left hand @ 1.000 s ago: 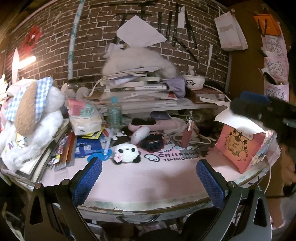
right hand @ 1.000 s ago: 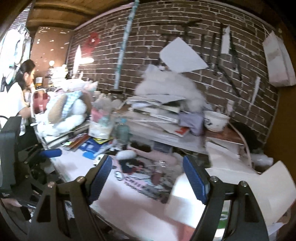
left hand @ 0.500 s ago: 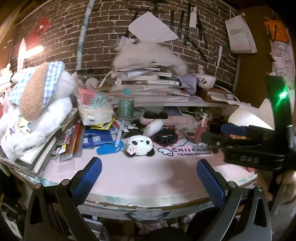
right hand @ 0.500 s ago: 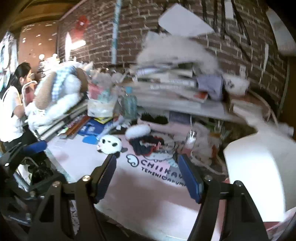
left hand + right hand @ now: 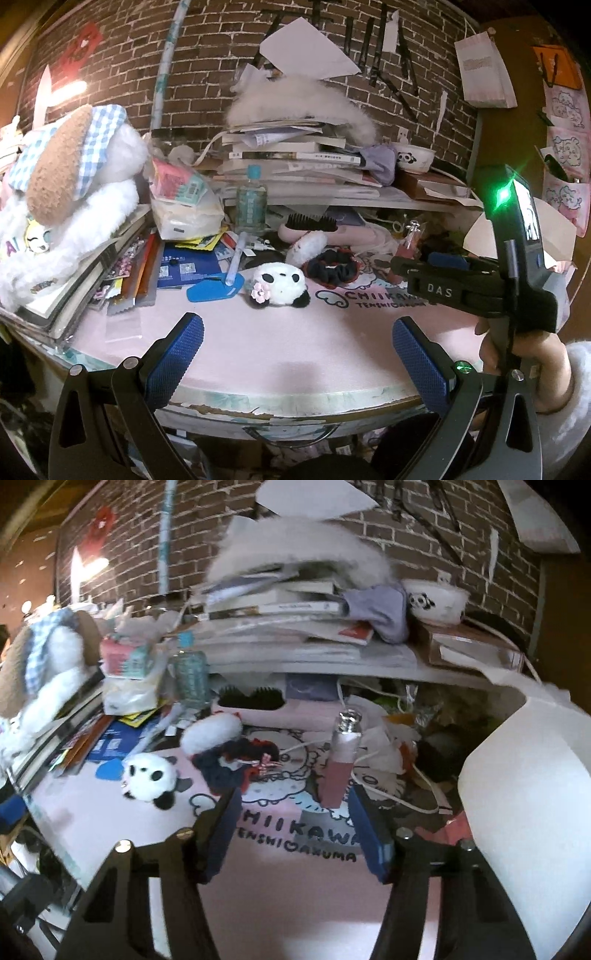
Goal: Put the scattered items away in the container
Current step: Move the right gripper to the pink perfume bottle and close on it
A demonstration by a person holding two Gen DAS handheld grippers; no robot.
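Now, left cam: left gripper (image 5: pixel 297 354) is hanging wide apart w/ nothing in it, near the pink table (image 5: pixel 258 343) edge. Panda toy (image 5: pixel 279 285) is lying further in.

Right cam: right gripper (image 5: pixel 295 827) has just been closing, half apart, nothing between. Pink bottle (image 5: pixel 340 764) is standing upright just beyond its tips, not touched. Container can't be told.

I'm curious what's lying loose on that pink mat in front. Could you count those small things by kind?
Panda plush toys: 1
Dark hair scrunchies: 1
White fluffy puffs: 1
Pink bottles: 1
Blue tags: 1
Total: 5
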